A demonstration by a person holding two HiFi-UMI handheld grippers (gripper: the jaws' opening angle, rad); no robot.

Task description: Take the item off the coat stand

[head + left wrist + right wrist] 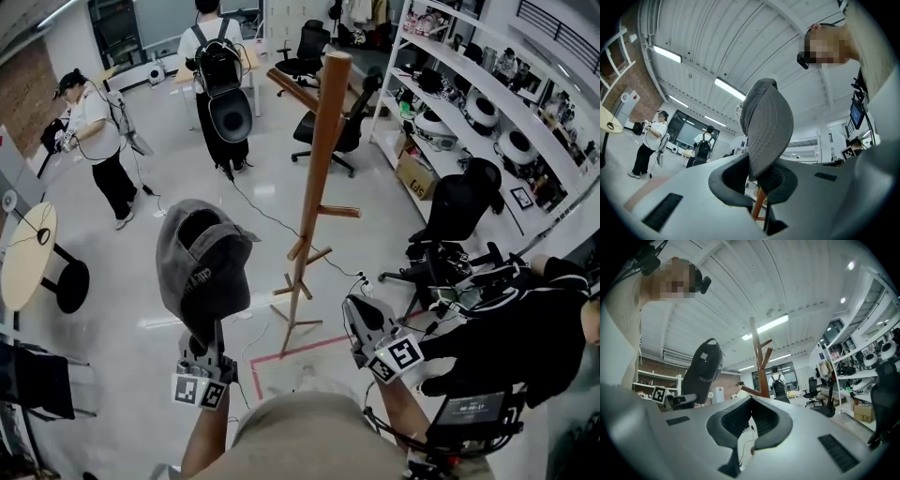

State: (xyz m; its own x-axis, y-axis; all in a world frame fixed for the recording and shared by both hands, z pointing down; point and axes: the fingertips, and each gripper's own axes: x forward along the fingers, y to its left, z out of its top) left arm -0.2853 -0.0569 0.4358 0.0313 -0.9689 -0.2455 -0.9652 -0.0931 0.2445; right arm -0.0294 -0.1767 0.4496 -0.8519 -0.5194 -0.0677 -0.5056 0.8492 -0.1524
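You are pinching the grey cap by its stiff brim in your left gripper, just above the jaws and clear of the coat stand. It is likely handling light and floppy, so the brim is giving the surest hold. Your right gripper is sitting closed, empty.

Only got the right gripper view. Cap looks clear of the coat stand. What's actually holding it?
Observer: The left hand-held gripper is shut on the brim of the cap.
Operator: Anything hanging on the lower pegs?
Observer: No. In the head view the lower pegs of the coat stand are bare.
Operator: Where's its base?
Observer: On the floor, just beyond a red tape line.
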